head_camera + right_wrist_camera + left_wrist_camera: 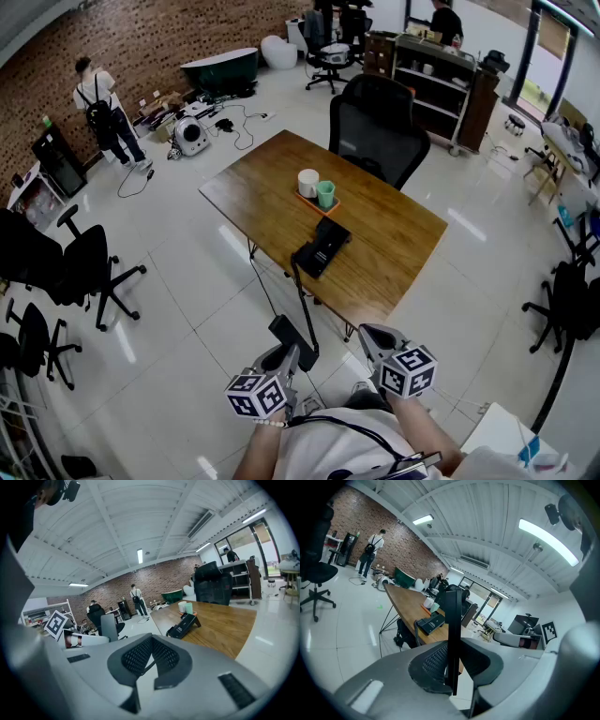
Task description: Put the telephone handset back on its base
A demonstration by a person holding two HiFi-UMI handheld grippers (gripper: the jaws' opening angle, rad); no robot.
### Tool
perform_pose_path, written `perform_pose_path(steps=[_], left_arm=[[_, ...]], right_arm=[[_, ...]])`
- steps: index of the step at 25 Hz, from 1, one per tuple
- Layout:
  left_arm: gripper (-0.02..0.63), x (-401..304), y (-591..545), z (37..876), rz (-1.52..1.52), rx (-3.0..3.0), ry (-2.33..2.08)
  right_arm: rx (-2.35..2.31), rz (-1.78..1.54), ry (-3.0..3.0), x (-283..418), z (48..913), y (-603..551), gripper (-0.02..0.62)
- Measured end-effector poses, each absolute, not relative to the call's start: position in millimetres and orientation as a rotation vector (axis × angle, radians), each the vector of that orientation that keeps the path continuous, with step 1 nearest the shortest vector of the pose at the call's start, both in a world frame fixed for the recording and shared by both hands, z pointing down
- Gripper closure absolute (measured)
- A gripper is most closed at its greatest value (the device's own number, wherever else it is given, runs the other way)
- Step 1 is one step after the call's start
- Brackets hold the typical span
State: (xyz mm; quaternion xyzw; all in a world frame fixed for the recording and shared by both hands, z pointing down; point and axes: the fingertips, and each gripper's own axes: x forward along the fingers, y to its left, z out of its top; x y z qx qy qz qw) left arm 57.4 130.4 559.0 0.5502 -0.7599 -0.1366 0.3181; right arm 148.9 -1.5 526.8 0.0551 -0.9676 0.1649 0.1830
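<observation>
The black telephone base point(321, 247) lies near the front edge of the wooden table point(403, 234), with its cord point(300, 291) running down off the edge to the black handset point(291, 335). My left gripper point(286, 358) is shut on the handset and holds it low, close to my body and away from the table. In the left gripper view the handset point(452, 634) stands edge-on between the jaws, with the base point(430, 622) far beyond. My right gripper point(375, 339) hangs beside it, shut and empty. The right gripper view shows its jaws point(146, 663) together and the base point(183, 625) on the table ahead.
A white cup point(308, 183) and a green cup point(325, 194) stand on an orange tray behind the base. A black office chair point(375, 127) is at the table's far side. More chairs point(89, 267) stand at the left. A person point(103, 108) stands by the brick wall.
</observation>
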Motion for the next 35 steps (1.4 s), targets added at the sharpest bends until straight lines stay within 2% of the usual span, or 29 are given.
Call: perform_pose_path(steps=[15,35], left_arm=[[0.535,13,141,548,-0.377,1.535,-1.962],[0.535,-86,43,583,-0.213,1.718,-1.603]], right_arm=[[0.249,0.455,-2.705,124,537,11,0.595],[0.426,0.579,-2.667,13,558,-61,0.595]])
